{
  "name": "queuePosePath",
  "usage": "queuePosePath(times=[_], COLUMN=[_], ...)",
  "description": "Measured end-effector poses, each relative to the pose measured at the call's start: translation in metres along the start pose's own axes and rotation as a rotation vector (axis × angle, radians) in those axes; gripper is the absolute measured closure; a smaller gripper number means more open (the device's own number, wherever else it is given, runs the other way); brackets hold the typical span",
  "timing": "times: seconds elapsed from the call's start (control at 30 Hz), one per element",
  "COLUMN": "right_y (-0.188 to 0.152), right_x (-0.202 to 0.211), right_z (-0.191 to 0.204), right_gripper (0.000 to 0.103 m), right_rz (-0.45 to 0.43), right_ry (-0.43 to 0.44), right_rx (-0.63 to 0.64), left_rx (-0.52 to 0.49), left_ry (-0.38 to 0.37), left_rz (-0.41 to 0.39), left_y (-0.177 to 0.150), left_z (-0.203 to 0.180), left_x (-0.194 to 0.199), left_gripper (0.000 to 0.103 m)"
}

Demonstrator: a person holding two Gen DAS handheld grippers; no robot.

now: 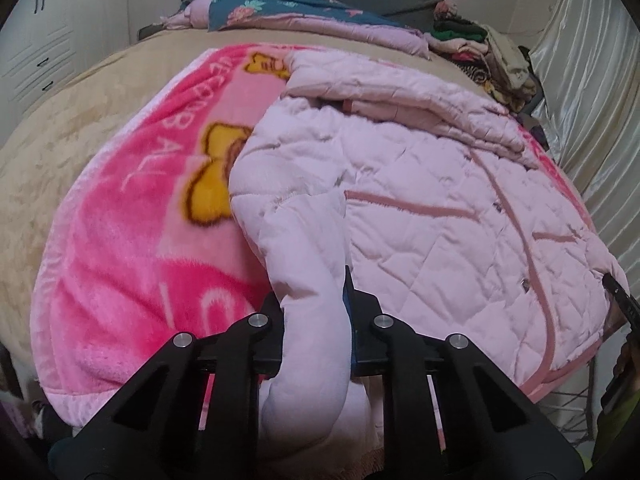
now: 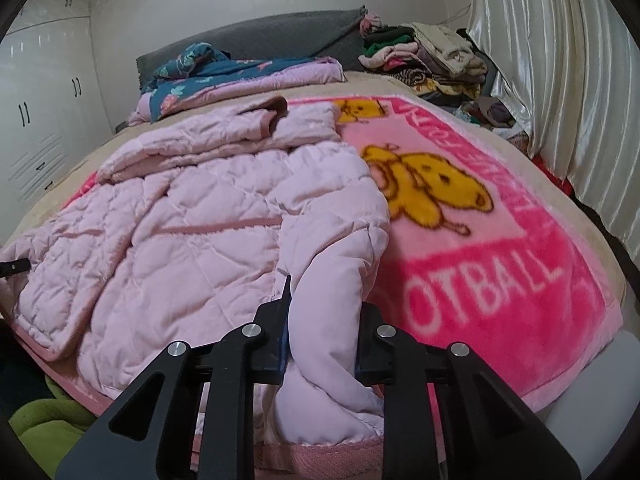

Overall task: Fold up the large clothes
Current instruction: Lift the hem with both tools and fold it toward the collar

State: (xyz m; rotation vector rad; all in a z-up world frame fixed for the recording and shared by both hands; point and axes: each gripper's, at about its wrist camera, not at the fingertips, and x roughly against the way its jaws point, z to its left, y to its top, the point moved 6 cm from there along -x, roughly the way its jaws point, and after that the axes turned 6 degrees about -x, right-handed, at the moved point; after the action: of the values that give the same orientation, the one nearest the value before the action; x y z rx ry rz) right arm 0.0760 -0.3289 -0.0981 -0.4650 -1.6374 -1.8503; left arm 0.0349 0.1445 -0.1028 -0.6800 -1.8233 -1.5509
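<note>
A large pale pink quilted jacket (image 1: 420, 200) lies spread on a bright pink cartoon blanket (image 1: 132, 240) on the bed; it also shows in the right wrist view (image 2: 192, 216). My left gripper (image 1: 314, 312) is shut on the jacket's left sleeve (image 1: 308, 272) near the bed's front edge. My right gripper (image 2: 324, 312) is shut on the jacket's right sleeve (image 2: 332, 300), also at the front edge. The cuffs hang below the jaws. The other gripper's tip shows at the frame edge in each view (image 1: 618, 296) (image 2: 14, 266).
Folded floral bedding (image 2: 224, 76) lies at the head of the bed by a grey headboard (image 2: 280, 36). A pile of clothes (image 2: 428, 60) sits at the far right corner. Cream curtains (image 2: 560, 80) hang on the right, white wardrobes (image 2: 44, 120) on the left.
</note>
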Motion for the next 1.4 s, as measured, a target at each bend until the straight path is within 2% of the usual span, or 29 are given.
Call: queuePosePath(times=[0.4, 0.63, 1.1, 1.4], right_y=[0.050, 0.074, 0.130, 0.162], right_x=[0.023, 0.026, 0.018, 0.009], right_z=[0.018, 0.024, 0.030, 0.026], right_gripper=[0.083, 0.083, 0.084, 0.084], right_rz=[-0.116, -0.152, -0.230, -0.261], right_ry=[0.065, 0.101, 0.126, 0.140], right_rx=[0.017, 0.003, -0.022, -0.069], left_rx=[0.006, 0.005, 0.034, 0.028], left_ry=[-0.018, -0.026, -0.046, -0.031], left_rz=[-0.088, -0.116, -0.177, -0.221], left_y=[0.042, 0.063, 0.115, 0.154], left_z=[-0.007, -0.010, -0.001, -0.002], left_x=[0.017, 0.021, 0.030, 0.034], left_gripper=[0.093, 0.093, 0.093, 0.092])
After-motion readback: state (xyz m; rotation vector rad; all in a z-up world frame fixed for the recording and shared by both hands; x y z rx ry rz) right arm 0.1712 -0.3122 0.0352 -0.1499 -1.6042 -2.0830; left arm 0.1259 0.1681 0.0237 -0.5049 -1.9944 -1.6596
